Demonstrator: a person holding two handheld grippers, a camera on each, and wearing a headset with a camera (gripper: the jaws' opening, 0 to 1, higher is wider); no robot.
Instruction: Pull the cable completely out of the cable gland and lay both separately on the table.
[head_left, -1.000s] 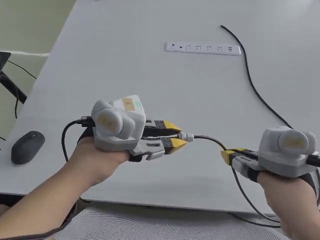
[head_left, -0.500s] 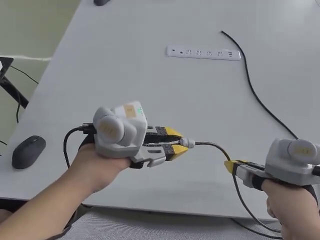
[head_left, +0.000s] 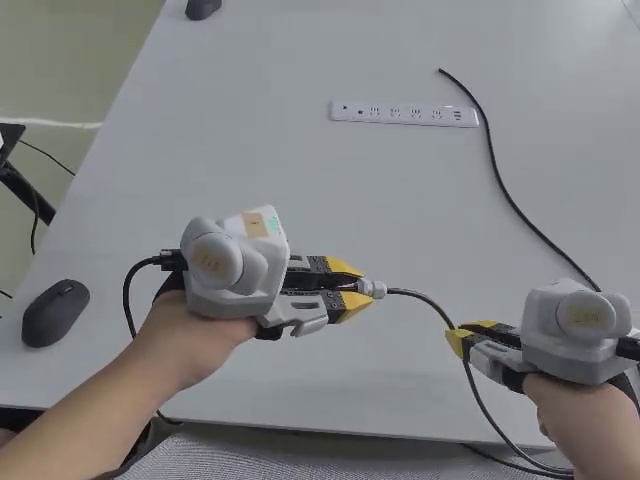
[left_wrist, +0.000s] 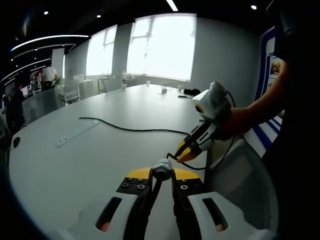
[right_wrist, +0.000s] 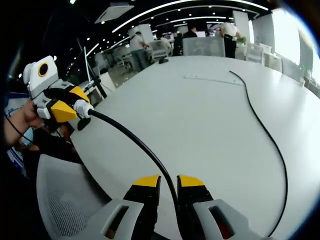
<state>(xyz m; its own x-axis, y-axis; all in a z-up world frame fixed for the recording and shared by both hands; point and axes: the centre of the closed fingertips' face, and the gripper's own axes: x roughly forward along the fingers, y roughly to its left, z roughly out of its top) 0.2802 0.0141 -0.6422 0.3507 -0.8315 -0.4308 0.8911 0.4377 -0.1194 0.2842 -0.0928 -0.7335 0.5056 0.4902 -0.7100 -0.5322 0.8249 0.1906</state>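
Black cable (head_left: 424, 299) in right gripper (head_left: 459, 339), cable gland (head_left: 372, 289) in left gripper (head_left: 353, 288) — joined

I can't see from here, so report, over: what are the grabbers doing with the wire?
Left gripper shut on cable gland. Right gripper shut on cable. Cable not yet out. Power strip far off.

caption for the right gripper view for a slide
Right gripper clamps the black cable, which runs to the cable gland held in the left gripper, above a white table.
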